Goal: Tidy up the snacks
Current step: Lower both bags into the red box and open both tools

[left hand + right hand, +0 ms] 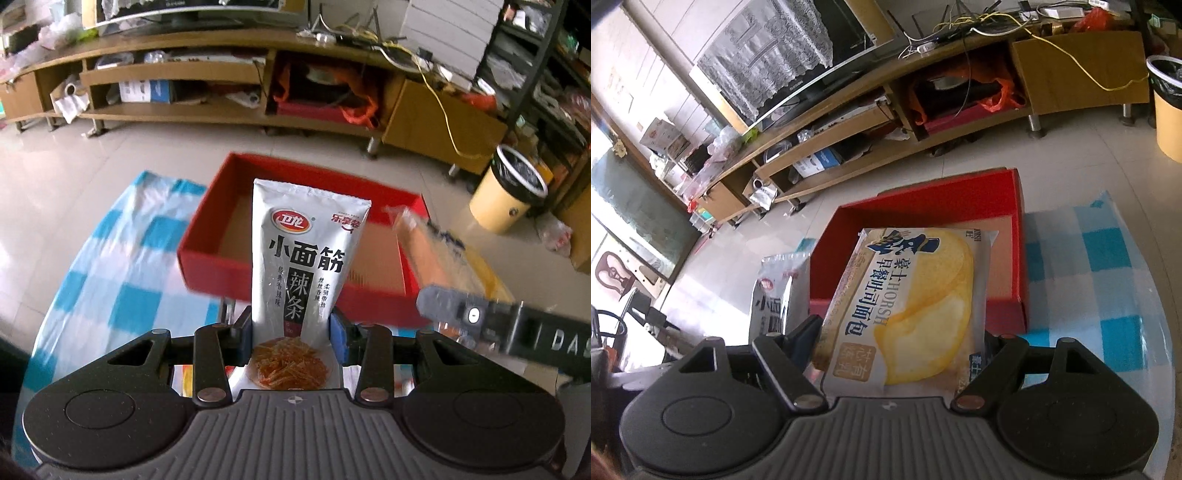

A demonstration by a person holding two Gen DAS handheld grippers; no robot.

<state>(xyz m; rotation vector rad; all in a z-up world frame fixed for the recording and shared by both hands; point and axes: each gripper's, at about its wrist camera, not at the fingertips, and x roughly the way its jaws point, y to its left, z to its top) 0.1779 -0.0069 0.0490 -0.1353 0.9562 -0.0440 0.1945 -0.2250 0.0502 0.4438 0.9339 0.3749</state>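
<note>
My left gripper [291, 328] is shut on a white spicy-strip snack pouch [303, 254] and holds it upright just in front of the red box [207, 254]. My right gripper [901, 343] is shut on a yellow bread packet [916, 302] and holds it over the near edge of the same red box [1019, 258]. The box's cardboard floor looks bare. The white pouch also shows at the left of the right wrist view [779, 295]. The right gripper with its packet [436, 251] shows at the right of the left wrist view.
The box stands on a table with a blue-and-white checked cloth [110, 266] [1100, 266]. Beyond it are a tiled floor, a long wooden TV cabinet [221, 70] and a yellow bin [506, 192].
</note>
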